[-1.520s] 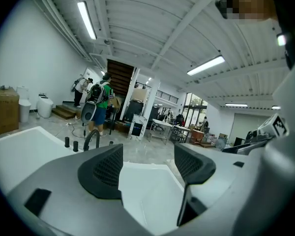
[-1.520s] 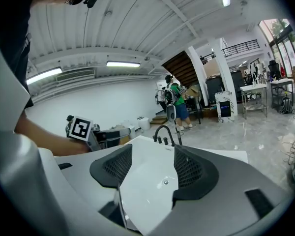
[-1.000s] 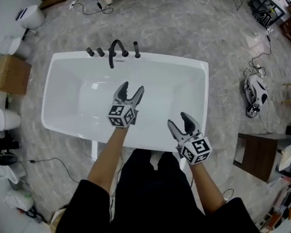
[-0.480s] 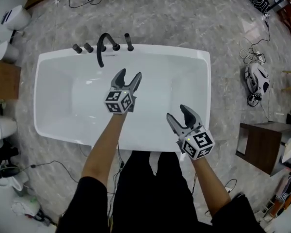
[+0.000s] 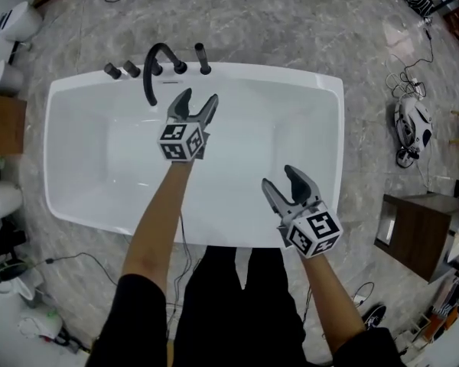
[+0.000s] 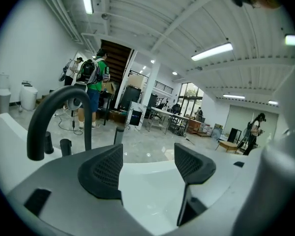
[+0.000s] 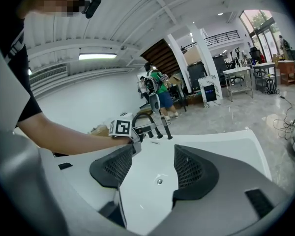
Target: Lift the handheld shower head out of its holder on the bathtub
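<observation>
Left gripper (image 5: 196,102) at upper centre of head view, over white bathtub (image 5: 80,163) close to its top rim. Jaws apart, nothing between them. Handheld shower head (image 5: 202,57) stands upright in holder on that rim, just right of black arched spout (image 5: 151,71), not touching left gripper. Right gripper (image 5: 281,182) lower right of centre, near tub's bottom rim. Jaws spread, empty.

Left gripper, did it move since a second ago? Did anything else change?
The left gripper reached forward over the white bathtub, closer to the black handheld shower head on the far rim. Nothing was grabbed. The right gripper stayed open by the near rim; the shower head stayed in its holder.
</observation>
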The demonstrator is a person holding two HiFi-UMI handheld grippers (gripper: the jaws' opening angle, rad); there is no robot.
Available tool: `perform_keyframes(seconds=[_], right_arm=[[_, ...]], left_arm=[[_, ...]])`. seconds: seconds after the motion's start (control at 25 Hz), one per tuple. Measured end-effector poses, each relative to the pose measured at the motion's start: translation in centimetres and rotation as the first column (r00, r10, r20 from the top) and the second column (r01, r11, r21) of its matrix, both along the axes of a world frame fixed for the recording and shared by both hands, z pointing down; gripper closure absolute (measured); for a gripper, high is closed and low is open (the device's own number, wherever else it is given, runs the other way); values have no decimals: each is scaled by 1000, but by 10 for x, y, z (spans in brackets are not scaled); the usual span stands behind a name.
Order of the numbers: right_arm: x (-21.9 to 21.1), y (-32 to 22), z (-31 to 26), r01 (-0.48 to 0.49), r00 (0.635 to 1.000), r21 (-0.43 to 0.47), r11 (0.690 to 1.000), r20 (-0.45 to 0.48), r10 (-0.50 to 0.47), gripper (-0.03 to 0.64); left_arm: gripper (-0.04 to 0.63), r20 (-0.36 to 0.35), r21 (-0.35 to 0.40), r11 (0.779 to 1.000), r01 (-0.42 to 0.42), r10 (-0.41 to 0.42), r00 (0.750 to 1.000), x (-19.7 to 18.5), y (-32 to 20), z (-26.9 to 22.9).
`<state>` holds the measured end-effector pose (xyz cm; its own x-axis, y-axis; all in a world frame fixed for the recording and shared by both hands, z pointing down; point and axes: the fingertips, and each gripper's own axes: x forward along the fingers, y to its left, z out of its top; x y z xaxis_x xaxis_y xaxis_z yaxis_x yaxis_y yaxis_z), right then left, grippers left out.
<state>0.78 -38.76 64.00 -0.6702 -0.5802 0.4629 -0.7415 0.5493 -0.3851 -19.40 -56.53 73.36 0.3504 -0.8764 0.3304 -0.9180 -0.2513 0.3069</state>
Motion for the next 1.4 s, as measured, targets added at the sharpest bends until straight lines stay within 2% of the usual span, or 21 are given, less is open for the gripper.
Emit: perform_keyframes(seconds=[0.12,0.36,0.52,0.88,1.2,1.4], right_arm=[[-4,-5,12,1,1000,-12,1000,-1,-1,383],[-9,-16,28,18,1000,-10,1000,-11,-18,383],[-10,-20,36,14,1000,-5,1000,-20,-14,383],[-10,1,68,-32,999,-73,997,-9,32,383],[-11,31,91,-2,1000,-104,995,-26,-1,383],[4,32,105,-63,998,-119,991,-19,61,383]], left_arm=[[293,41,7,1000,-21,21,999,-3,-16,8],[293,69,-22,999,-33,34,997,-9,-43,30],[293,136,-43,998,-54,60,989,-14,-55,54],[293,126,-52,998,-25,31,992,-23,-91,82],[293,166,-71,997,-26,38,985,-27,-111,103],[293,101,-75,997,-32,39,994,-20,-128,115]])
